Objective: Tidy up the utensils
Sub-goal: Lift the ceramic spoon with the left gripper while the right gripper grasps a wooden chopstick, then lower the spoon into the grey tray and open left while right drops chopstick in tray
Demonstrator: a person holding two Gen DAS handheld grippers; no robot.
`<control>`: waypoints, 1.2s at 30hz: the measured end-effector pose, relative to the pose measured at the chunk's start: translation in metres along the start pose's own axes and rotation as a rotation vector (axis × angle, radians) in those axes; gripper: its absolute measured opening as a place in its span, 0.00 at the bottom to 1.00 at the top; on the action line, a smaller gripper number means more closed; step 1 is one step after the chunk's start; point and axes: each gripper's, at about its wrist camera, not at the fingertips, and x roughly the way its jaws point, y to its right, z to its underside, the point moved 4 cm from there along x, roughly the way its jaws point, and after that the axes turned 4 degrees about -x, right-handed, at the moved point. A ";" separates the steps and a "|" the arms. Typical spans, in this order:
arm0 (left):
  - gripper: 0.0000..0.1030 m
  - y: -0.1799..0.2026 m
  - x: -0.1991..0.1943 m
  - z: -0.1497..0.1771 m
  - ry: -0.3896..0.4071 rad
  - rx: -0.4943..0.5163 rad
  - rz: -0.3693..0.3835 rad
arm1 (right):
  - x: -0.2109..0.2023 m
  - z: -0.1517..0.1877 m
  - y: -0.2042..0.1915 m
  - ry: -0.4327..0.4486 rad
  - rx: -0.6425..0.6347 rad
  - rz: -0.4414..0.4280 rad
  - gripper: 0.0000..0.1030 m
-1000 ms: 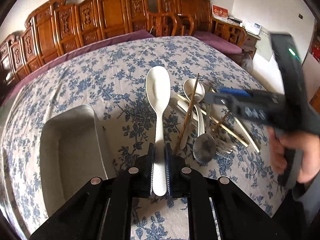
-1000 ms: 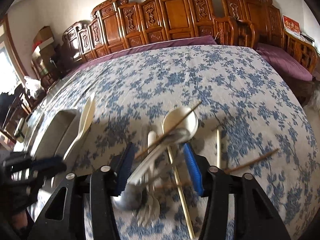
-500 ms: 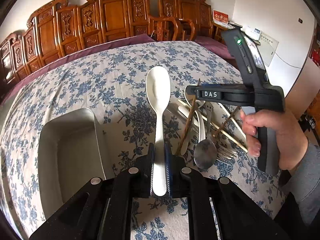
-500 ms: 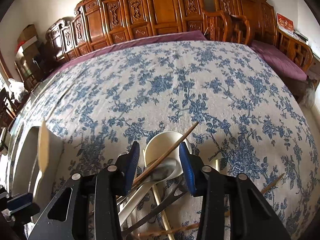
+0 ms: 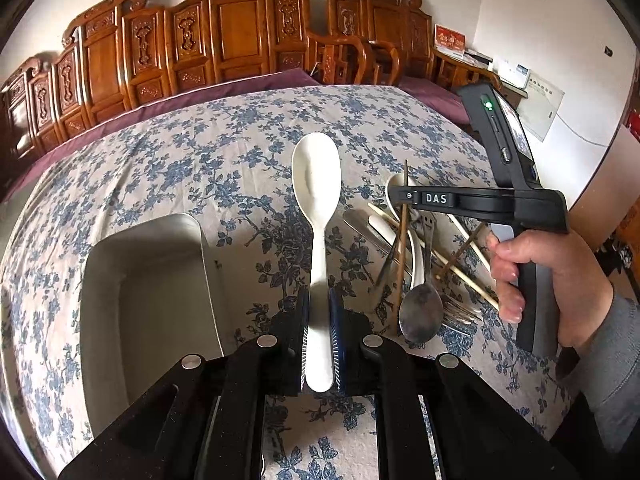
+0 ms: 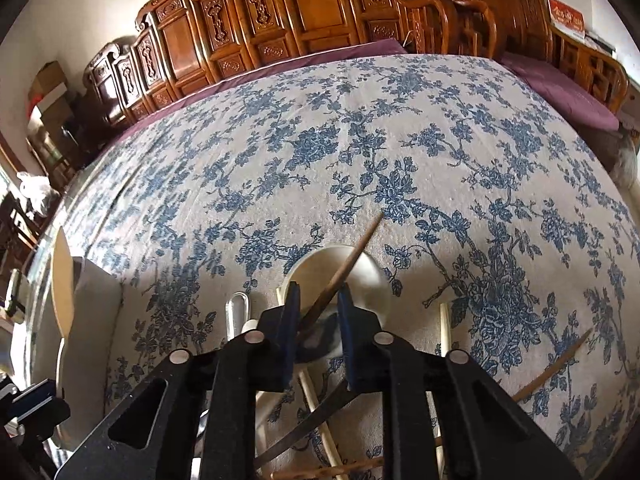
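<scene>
My left gripper (image 5: 319,300) is shut on the handle of a white rice spoon (image 5: 316,184), held above the cloth beside the metal tray (image 5: 96,264). In the right wrist view that spoon (image 6: 62,280) shows edge-on at the far left. My right gripper (image 6: 319,296) is down over the utensil pile (image 5: 420,264), its jaws closing. A brown chopstick (image 6: 352,256) runs slantwise between the blue pads and lies across a white ceramic spoon (image 6: 372,280). A gap still shows beside the chopstick. From the left wrist view the right gripper (image 5: 400,197) is seen side-on, held by a hand (image 5: 552,272).
The pile also holds a metal spoon (image 5: 421,312), a fork, pale chopsticks (image 6: 444,320) and another brown chopstick (image 6: 552,364). A floral tablecloth (image 6: 360,140) covers the table. Carved wooden chairs (image 5: 240,36) line the far edge.
The right gripper came down and forward onto the pile, and its jaws narrowed around the brown chopstick. The left gripper kept still with the white spoon.
</scene>
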 end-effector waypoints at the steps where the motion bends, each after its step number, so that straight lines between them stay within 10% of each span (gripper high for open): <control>1: 0.09 -0.001 -0.001 0.000 0.001 -0.003 0.001 | -0.002 0.000 -0.001 0.000 0.001 -0.008 0.17; 36: 0.09 -0.077 -0.059 0.016 0.057 -0.129 -0.160 | -0.153 -0.021 -0.072 0.345 -0.072 -0.232 0.06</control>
